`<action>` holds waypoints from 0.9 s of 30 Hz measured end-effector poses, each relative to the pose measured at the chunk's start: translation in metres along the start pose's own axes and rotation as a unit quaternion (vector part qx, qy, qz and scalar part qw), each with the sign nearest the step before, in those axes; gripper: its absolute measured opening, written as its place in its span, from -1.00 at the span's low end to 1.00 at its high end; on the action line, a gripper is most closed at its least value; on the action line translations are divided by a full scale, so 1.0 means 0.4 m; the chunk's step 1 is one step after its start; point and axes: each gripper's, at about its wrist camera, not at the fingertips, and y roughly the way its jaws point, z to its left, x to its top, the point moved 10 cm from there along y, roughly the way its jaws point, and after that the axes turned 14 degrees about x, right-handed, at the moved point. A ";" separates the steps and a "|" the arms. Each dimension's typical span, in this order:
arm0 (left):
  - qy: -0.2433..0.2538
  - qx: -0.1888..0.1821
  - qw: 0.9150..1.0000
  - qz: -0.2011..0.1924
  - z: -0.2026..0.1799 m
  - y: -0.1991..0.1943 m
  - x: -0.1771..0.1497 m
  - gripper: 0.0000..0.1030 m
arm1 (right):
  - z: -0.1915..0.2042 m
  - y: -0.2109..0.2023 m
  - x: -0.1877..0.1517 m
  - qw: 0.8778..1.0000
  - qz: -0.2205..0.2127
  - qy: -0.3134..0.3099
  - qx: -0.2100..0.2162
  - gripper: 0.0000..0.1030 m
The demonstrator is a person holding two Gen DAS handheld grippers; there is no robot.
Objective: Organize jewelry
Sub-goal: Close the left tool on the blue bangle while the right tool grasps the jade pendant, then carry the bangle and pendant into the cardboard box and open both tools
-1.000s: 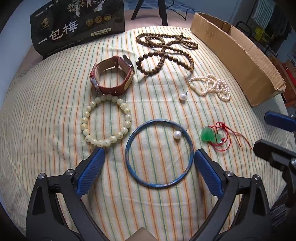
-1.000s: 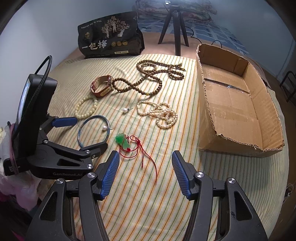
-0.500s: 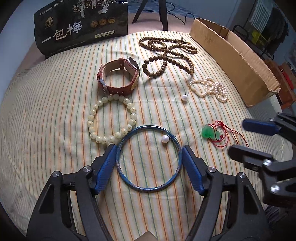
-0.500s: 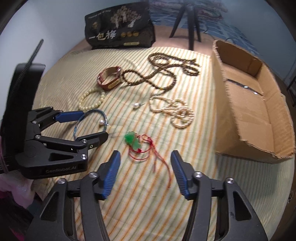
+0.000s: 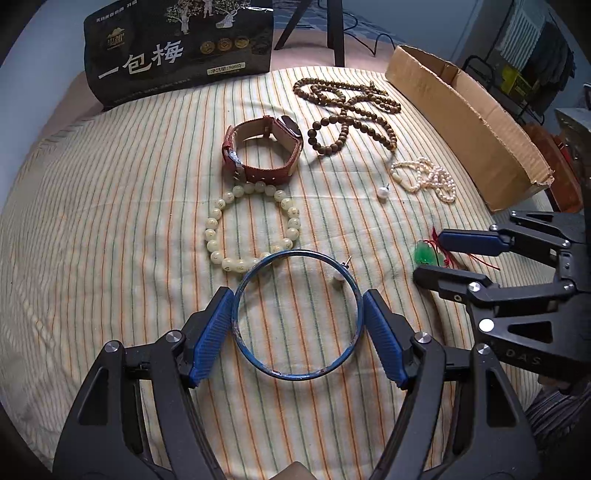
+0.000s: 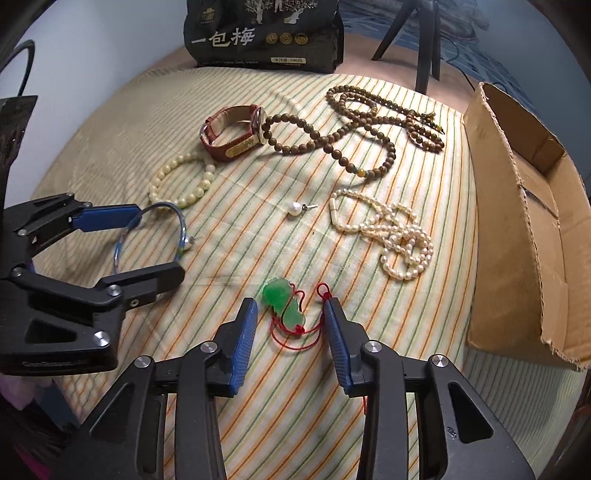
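1. My left wrist camera looks steeply down along my left tool [image 5: 298, 325], close above the striped cloth [image 5: 110, 221], facing the black bag [image 5: 177, 48] at the far edge.
2. My right wrist camera sits just as close behind my right tool [image 6: 290, 332], tilted down toward the same bag [image 6: 262, 33].
3. Both views share the cloth, the cardboard box [image 5: 469, 118] [image 6: 524, 221], and each other's tool.

Soft, even daylight, slightly dim and cool; only faint shadows under the beads. Both views sharp at centre. Heavy fisheye bending and dark vignette at the corners.
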 end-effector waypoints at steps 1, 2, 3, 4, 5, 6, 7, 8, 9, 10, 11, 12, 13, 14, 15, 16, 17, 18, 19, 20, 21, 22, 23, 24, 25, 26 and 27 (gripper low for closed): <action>0.000 -0.001 1.000 0.000 -0.001 -0.001 -0.001 0.42 | 0.000 0.002 0.002 1.000 0.000 -0.003 -0.001 -0.30; 0.000 -0.002 1.000 -0.001 -0.002 -0.003 -0.001 0.42 | 0.002 0.004 0.002 1.000 0.001 -0.008 -0.005 -0.32; 0.000 -0.003 1.000 -0.001 -0.003 -0.005 0.000 0.42 | 0.005 0.006 0.002 1.000 0.002 -0.013 -0.009 -0.40; -0.001 -0.004 1.000 -0.002 -0.004 -0.007 0.001 0.42 | 0.008 0.008 0.002 1.000 0.003 -0.019 -0.012 -0.60; -0.002 -0.005 1.000 -0.004 -0.004 -0.011 0.004 0.42 | 0.015 0.008 0.000 1.000 0.004 -0.022 -0.012 -0.70; -0.002 -0.004 1.000 -0.007 -0.004 -0.017 0.008 0.42 | 0.018 0.007 0.001 1.000 0.004 -0.022 -0.009 -0.76; -0.003 -0.004 1.000 -0.010 -0.003 -0.022 0.010 0.42 | 0.016 0.006 0.002 1.000 0.003 -0.021 -0.009 -0.76; -0.003 -0.005 1.000 -0.014 -0.003 -0.030 0.014 0.42 | 0.016 0.003 0.001 1.000 0.001 -0.019 -0.007 -0.76; -0.004 -0.006 1.000 -0.017 -0.003 -0.037 0.018 0.42 | 0.015 -0.002 0.001 1.000 -0.003 -0.015 -0.003 -0.76; -0.005 -0.006 1.000 -0.021 -0.003 -0.043 0.021 0.42 | 0.015 -0.005 0.001 1.000 -0.005 -0.012 -0.001 -0.77; -0.004 -0.006 1.000 -0.026 -0.004 -0.053 0.026 0.42 | 0.014 -0.014 0.002 1.000 -0.010 -0.007 0.005 -0.77; -0.004 -0.007 0.999 -0.031 -0.005 -0.062 0.031 0.42 | 0.014 -0.025 0.003 1.000 -0.016 -0.004 0.009 -0.77; -0.005 -0.008 0.999 -0.035 -0.006 -0.069 0.037 0.42 | 0.014 -0.035 0.007 1.000 -0.021 -0.003 0.010 -0.77; -0.006 -0.009 0.999 -0.039 -0.007 -0.078 0.043 0.42 | 0.014 -0.043 0.010 1.000 -0.026 -0.002 0.011 -0.77; -0.008 -0.012 0.999 -0.043 -0.007 -0.087 0.052 0.42 | 0.013 -0.063 0.014 0.999 -0.035 -0.001 0.010 -0.77; -0.010 -0.013 0.999 -0.047 -0.008 -0.095 0.060 0.42 | 0.014 -0.073 0.016 0.999 -0.040 0.000 0.010 -0.77; -0.012 -0.015 0.998 -0.052 -0.009 -0.106 0.069 0.42 | 0.014 -0.094 0.022 0.999 -0.052 0.002 0.013 -0.76; -0.015 -0.018 0.998 -0.057 -0.009 -0.118 0.078 0.42 | 0.013 -0.114 0.028 0.998 -0.062 0.004 0.013 -0.77; -0.017 -0.021 0.998 -0.060 -0.011 -0.127 0.085 0.42 | 0.010 -0.128 0.032 0.998 -0.069 0.006 0.012 -0.77; -0.020 -0.025 0.997 -0.065 -0.015 -0.140 0.095 0.42 | 0.008 -0.153 0.039 0.997 -0.081 0.008 0.013 -0.77; -0.021 -0.028 0.997 -0.071 -0.020 -0.151 0.106 0.42 | 0.005 -0.177 0.046 0.996 -0.093 0.011 0.014 -0.77; -0.021 -0.029 0.996 -0.076 -0.024 -0.161 0.115 0.42 | 0.003 -0.193 0.049 0.995 -0.101 0.012 0.014 -0.77; -0.021 -0.031 0.996 -0.083 -0.030 -0.173 0.126 0.42 | -0.002 -0.219 0.057 0.993 -0.115 0.015 0.013 -0.77; -0.020 -0.033 0.995 -0.089 -0.036 -0.185 0.138 0.42 | -0.006 -0.239 0.062 0.992 -0.124 0.018 0.013 -0.77; -0.020 -0.035 0.995 -0.093 -0.041 -0.194 0.147 0.42 | -0.017 -0.262 0.071 0.990 -0.136 0.021 0.012 -0.77; -0.021 -0.038 0.994 -0.098 -0.048 -0.203 0.159 0.42 | -0.027 -0.289 0.078 0.989 -0.148 0.024 0.009 -0.77; -0.022 -0.041 0.994 -0.101 -0.052 -0.210 0.168 0.42 | -0.037 -0.308 0.088 0.987 -0.157 0.026 0.007 -0.77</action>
